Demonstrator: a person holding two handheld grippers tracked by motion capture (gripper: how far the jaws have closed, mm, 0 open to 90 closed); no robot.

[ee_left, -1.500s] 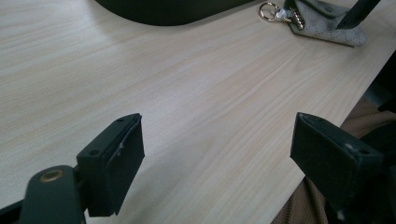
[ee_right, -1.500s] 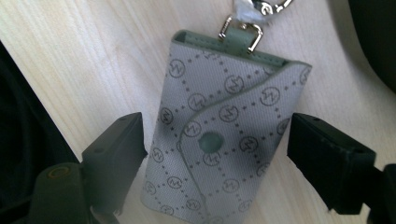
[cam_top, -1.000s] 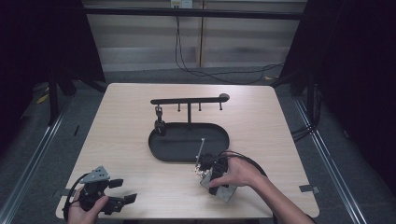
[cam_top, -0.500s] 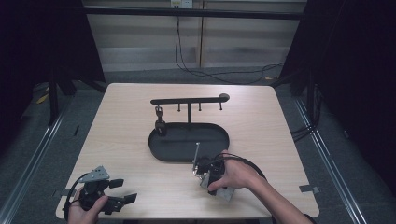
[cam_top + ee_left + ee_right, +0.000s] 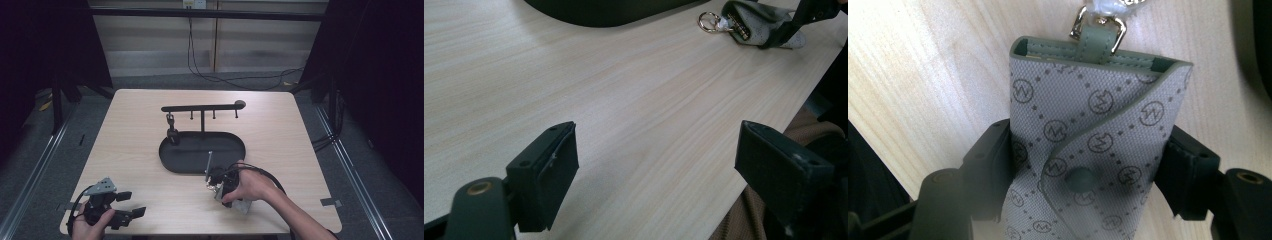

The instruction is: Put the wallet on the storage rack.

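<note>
A grey monogrammed key pouch (image 5: 1088, 120) with a snap button and a metal ring lies on the table in front of the black stand. My right gripper (image 5: 1088, 165) has just been closing, and its two jaws now press on the pouch's sides. In the high view a hand holds that right gripper (image 5: 216, 184) just in front of the oval base. The left gripper view shows the pouch (image 5: 754, 25) far off with a black jaw on it. My left gripper (image 5: 659, 160) stands open over bare wood, at the front left corner (image 5: 131, 204).
A black stand with an oval tray base (image 5: 202, 152) and a hook bar (image 5: 200, 107) sits mid-table. A dark item (image 5: 171, 132) hangs from its left hook. Cables trail on the floor behind the table. The table's front edge lies close to both hands.
The right hand with its gripper has edged slightly left beside the tray. The left gripper has stayed in place.
</note>
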